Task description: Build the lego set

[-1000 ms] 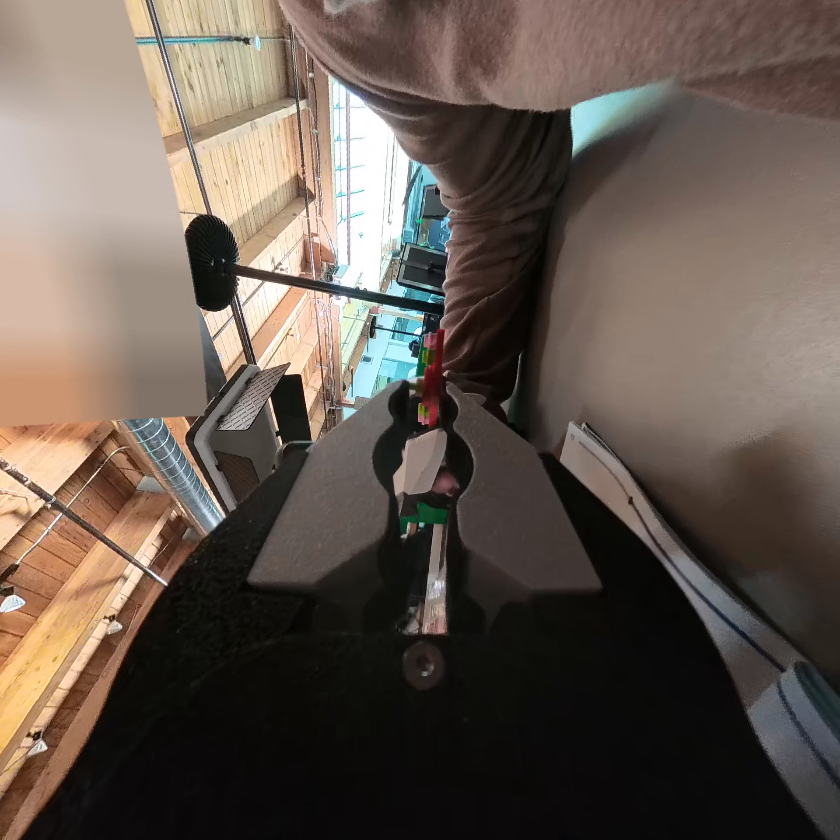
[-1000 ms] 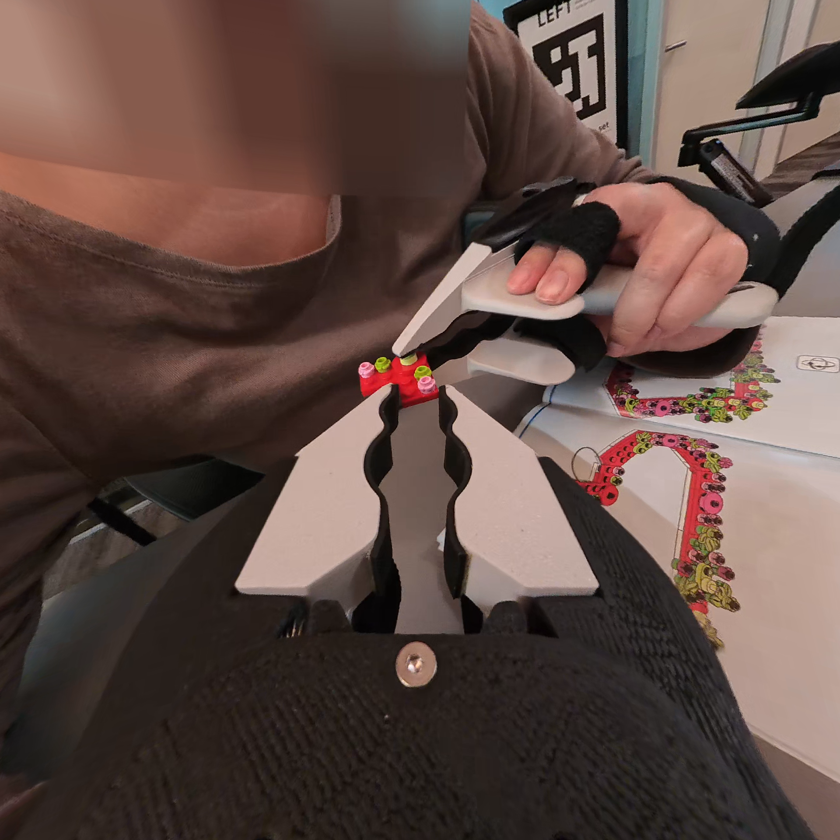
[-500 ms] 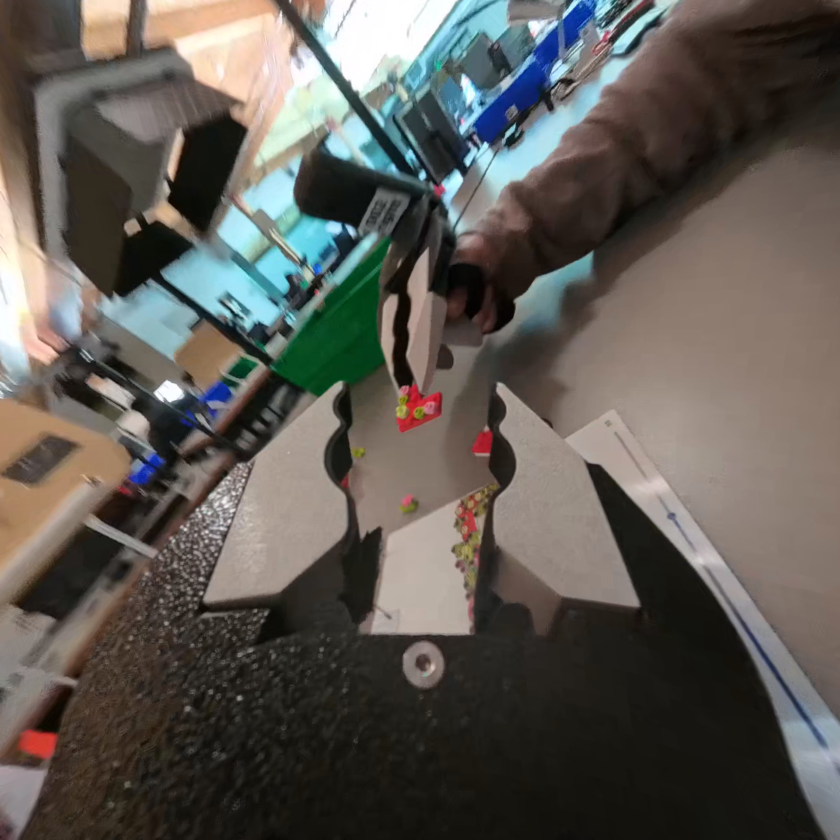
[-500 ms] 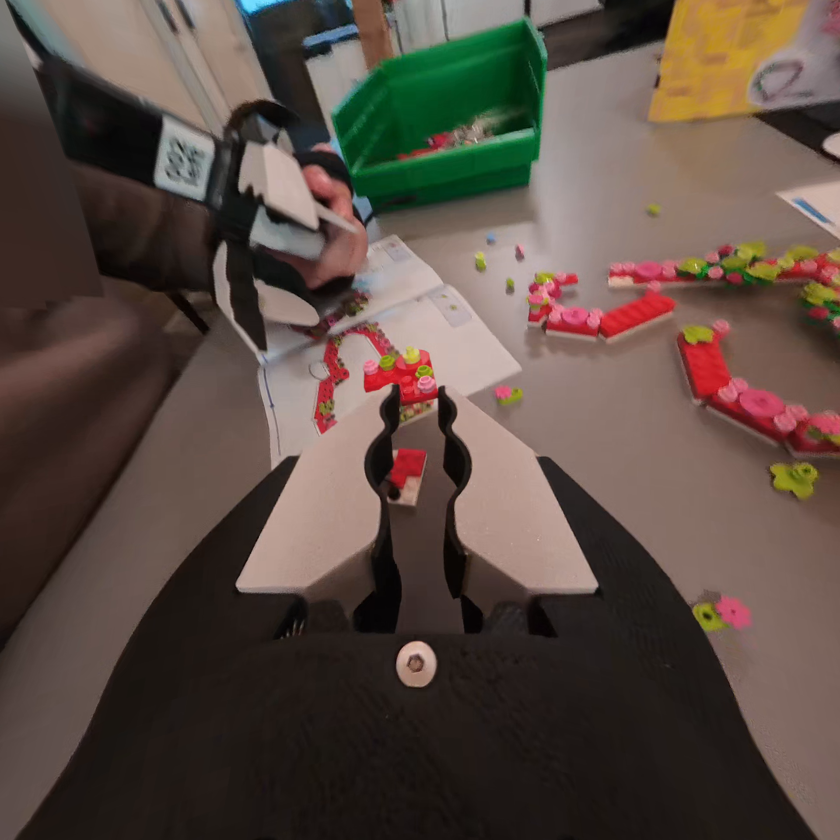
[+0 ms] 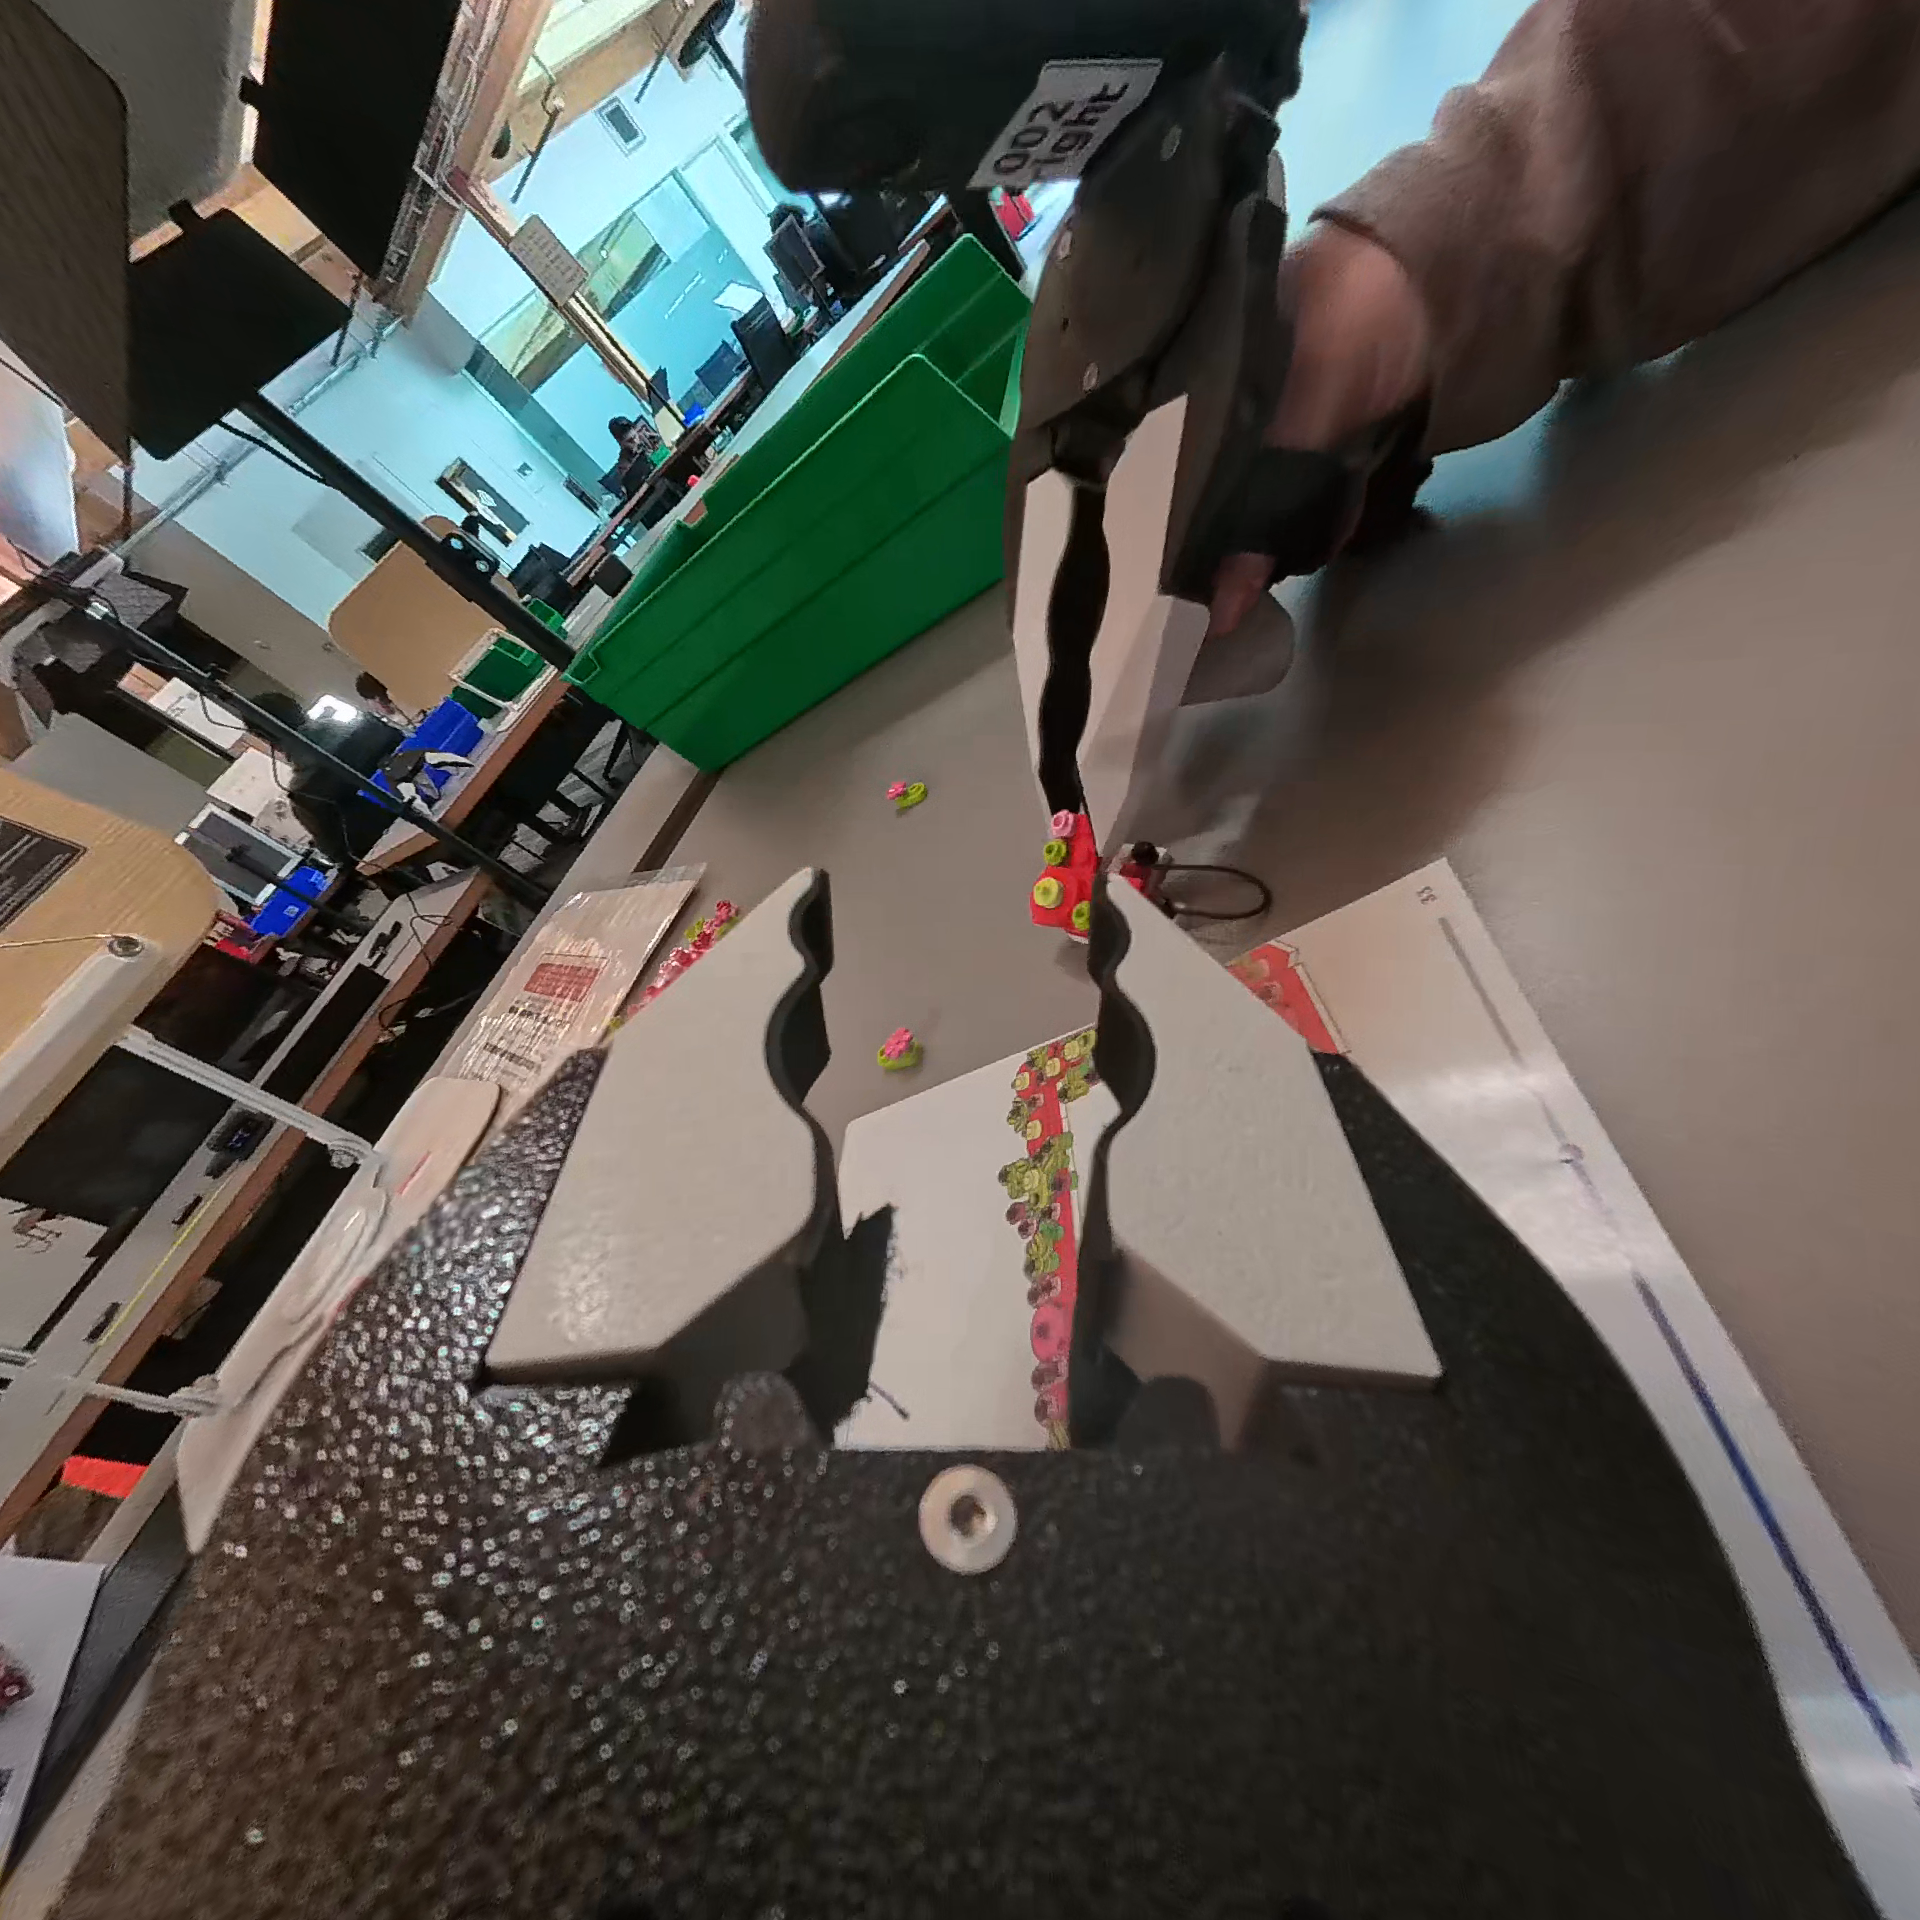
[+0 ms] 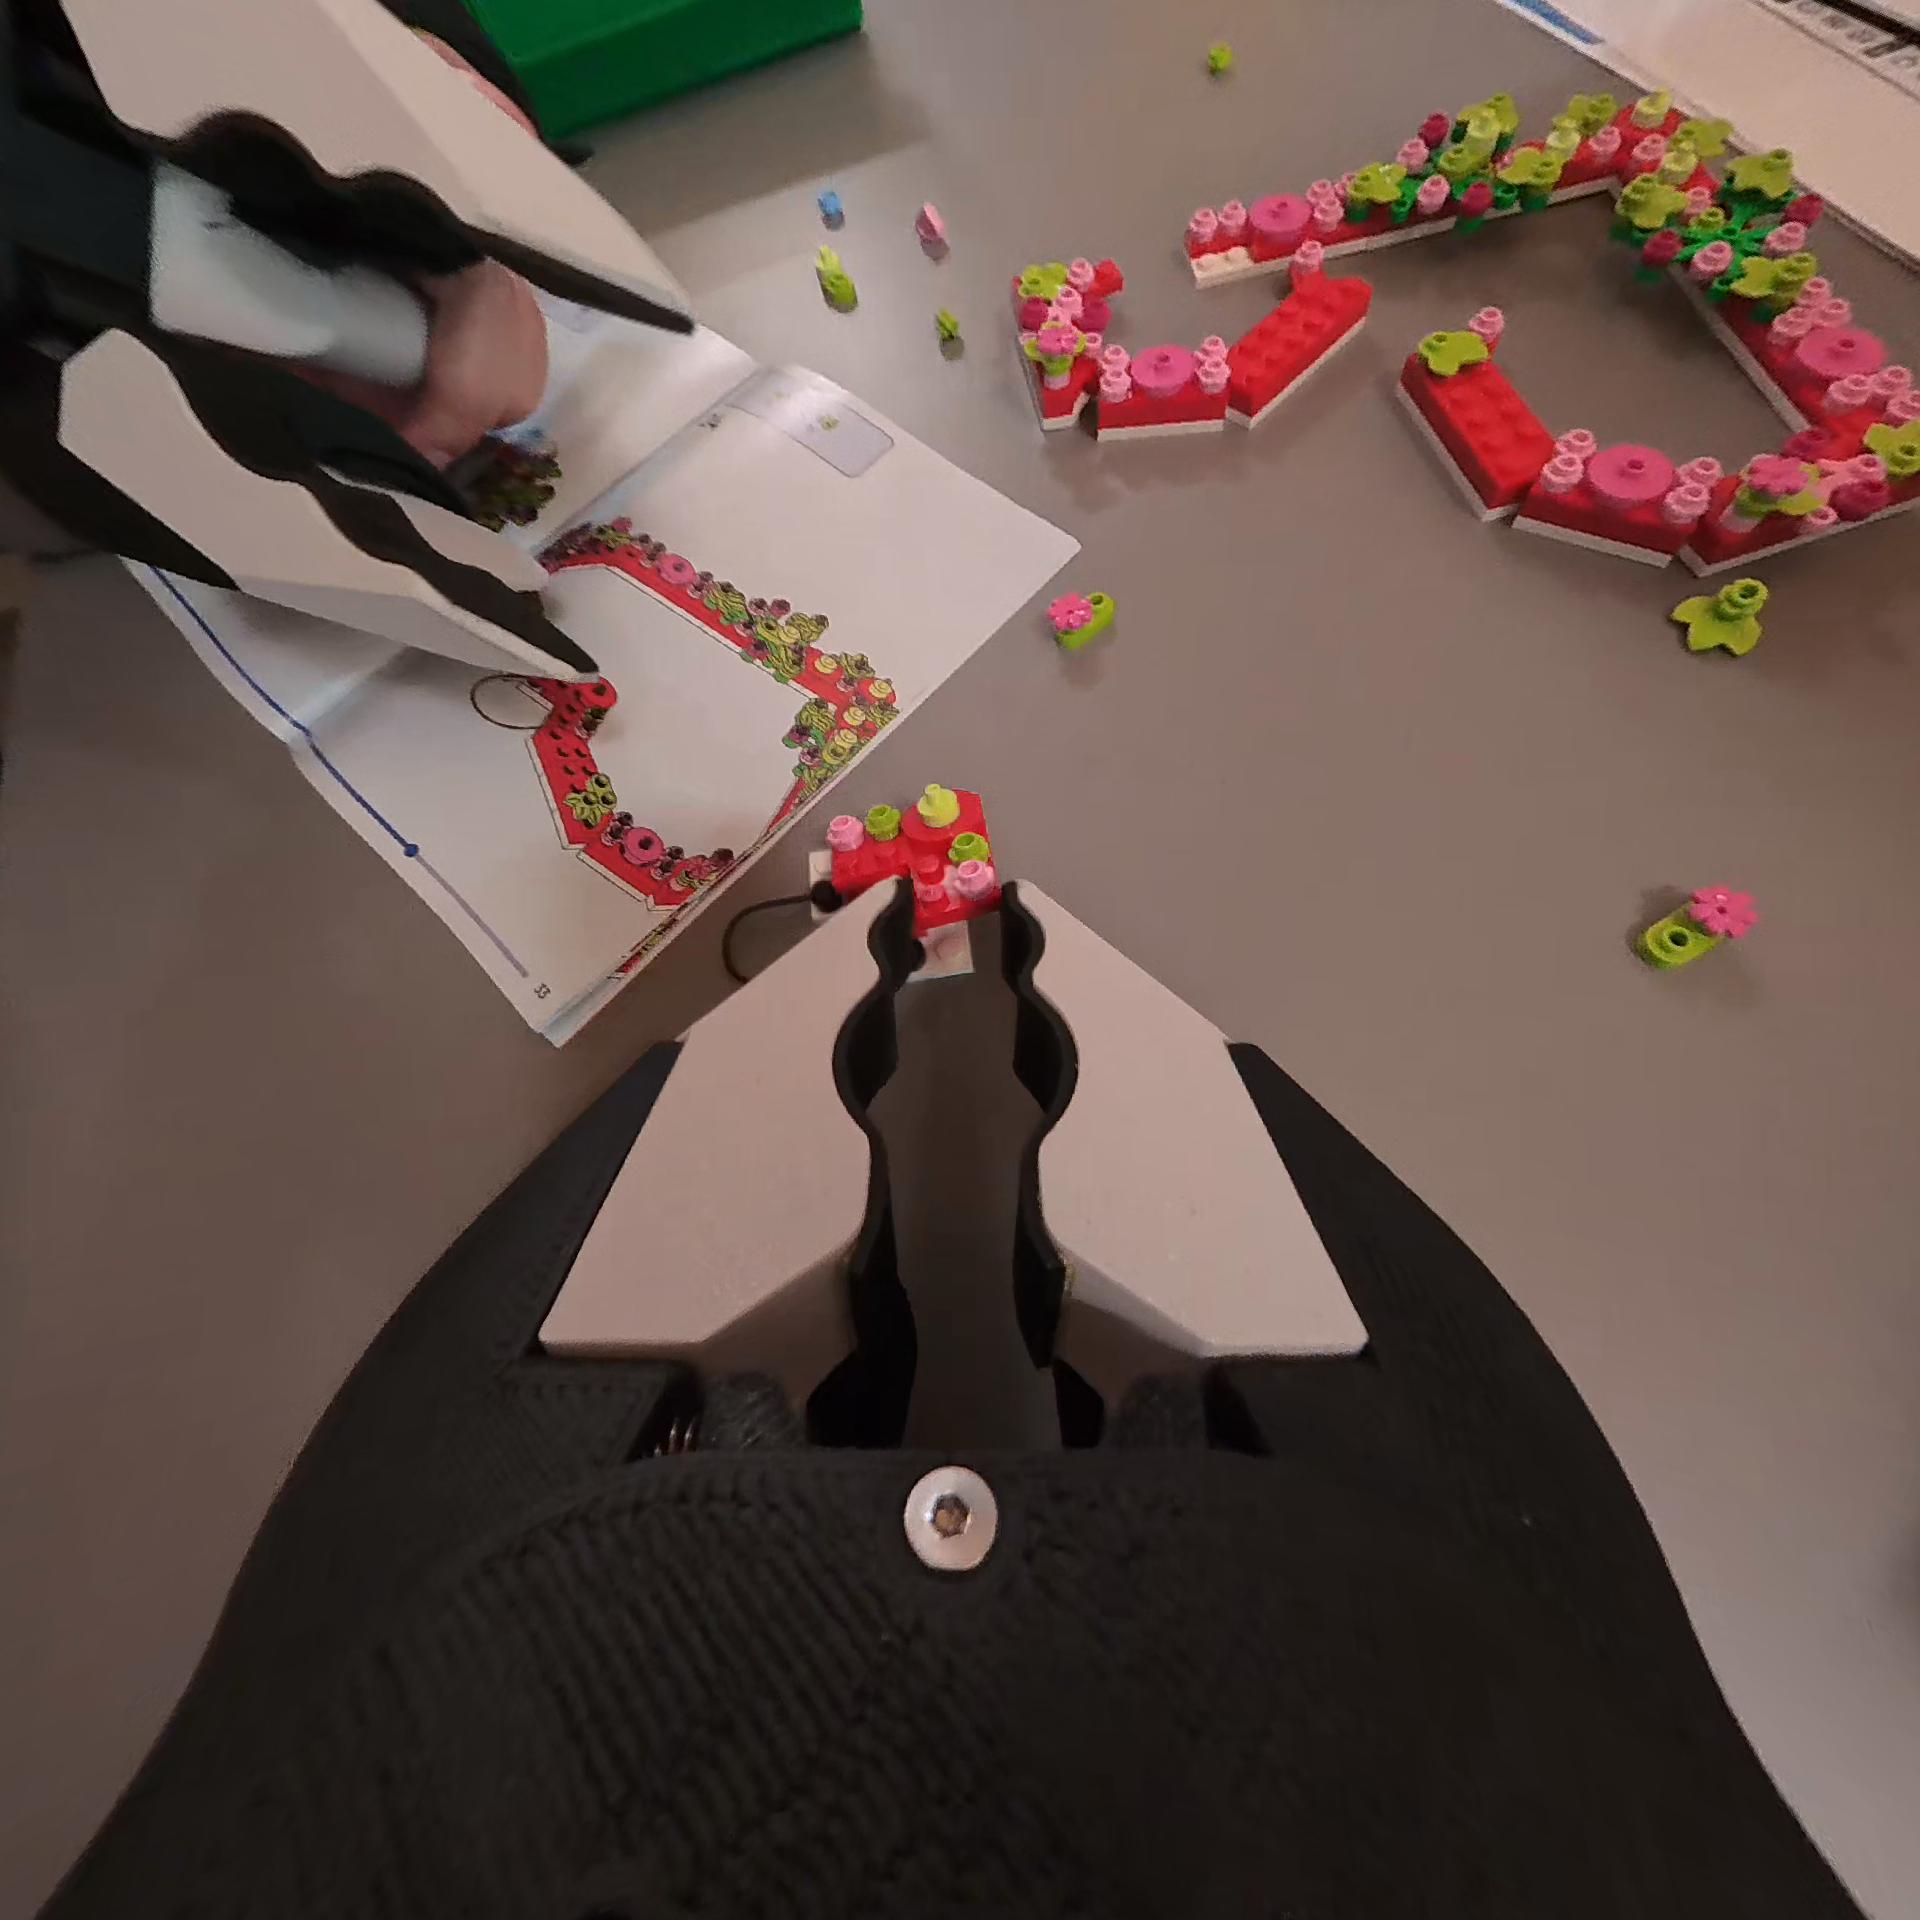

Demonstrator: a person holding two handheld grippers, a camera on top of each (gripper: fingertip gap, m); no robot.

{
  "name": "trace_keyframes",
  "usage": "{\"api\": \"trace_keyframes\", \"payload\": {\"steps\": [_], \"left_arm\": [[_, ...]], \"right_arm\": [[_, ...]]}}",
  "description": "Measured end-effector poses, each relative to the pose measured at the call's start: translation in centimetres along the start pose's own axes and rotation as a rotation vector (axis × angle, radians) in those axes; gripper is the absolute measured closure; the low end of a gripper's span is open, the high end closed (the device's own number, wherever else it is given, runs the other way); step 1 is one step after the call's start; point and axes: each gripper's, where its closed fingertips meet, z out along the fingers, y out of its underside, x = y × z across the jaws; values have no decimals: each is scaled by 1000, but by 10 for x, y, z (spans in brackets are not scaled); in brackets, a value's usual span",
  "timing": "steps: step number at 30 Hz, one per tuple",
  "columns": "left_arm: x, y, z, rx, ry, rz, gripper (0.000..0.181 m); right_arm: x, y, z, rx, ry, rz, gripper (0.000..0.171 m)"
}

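Observation:
My right gripper [image 6: 951,899] is shut on a small red lego assembly [image 6: 920,842] topped with pink and lime studs. It holds the assembly just above the grey table, over a small white and red piece [image 6: 945,954] with a black cord loop [image 6: 743,935]. The left wrist view shows that assembly [image 5: 1065,883] at the tips of the right gripper [image 5: 1075,816]. My left gripper [image 5: 961,904] is open and empty. It hovers over the open instruction booklet [image 6: 727,520] and shows in the right wrist view [image 6: 634,494] at the upper left.
Red frame segments with flowers [image 6: 1558,468] lie at the right and far right [image 6: 1455,187], and another [image 6: 1226,364] nearer the middle. Loose flower pieces [image 6: 1081,618], [image 6: 1694,925] and a lime leaf [image 6: 1720,618] are scattered about. A green bin [image 5: 831,561] stands at the back. There is about 8 cm between the tips of the two grippers. The lime leaf [image 6: 1720,618] lies around 15 cm away from my right fingertips.
Both grippers have swung down from near the person's chest to the table. My left gripper has opened and moved off over the booklet. My right gripper still holds the red assembly, now lower.

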Motion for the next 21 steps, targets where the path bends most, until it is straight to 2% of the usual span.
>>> {"api": "trace_keyframes", "payload": {"steps": [21], "left_arm": [[12,-3,2,-6,55,12,136]], "right_arm": [[-9,6,2,-24,-8,81,156]]}}
